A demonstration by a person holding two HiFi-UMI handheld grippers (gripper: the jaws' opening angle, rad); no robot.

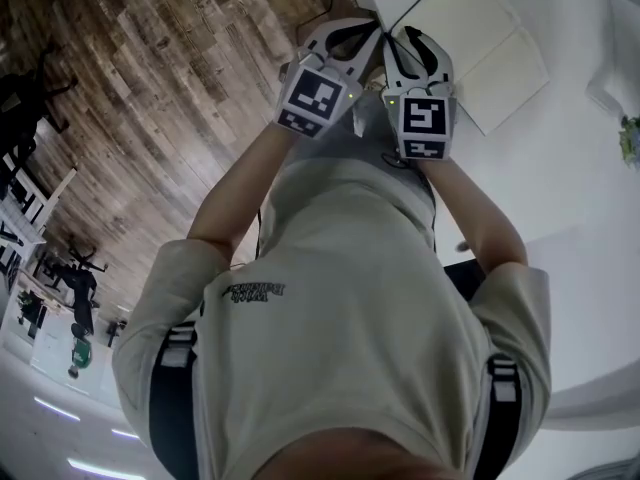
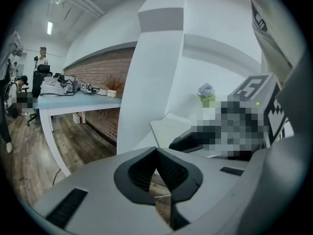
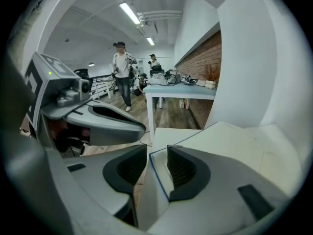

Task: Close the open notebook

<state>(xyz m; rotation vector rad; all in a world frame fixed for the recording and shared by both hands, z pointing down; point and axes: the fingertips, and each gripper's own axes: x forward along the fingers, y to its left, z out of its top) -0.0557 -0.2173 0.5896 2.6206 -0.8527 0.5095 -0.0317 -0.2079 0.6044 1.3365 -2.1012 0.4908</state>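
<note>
Counting left to right in the head view: one brown plank floor (image 1: 150, 88) at upper left, two grey tools at top centre, the left gripper (image 1: 362, 30) and the right gripper (image 1: 414, 38), and one open white blue-edged notebook (image 1: 480, 38) on the white table (image 1: 560, 198) at upper right. The left gripper's jaws meet on nothing, while the right gripper's stand apart round the notebook's raised leaf, unpinched. Chest print on the person's beige shirt (image 1: 340, 368) is too small to read.
</note>
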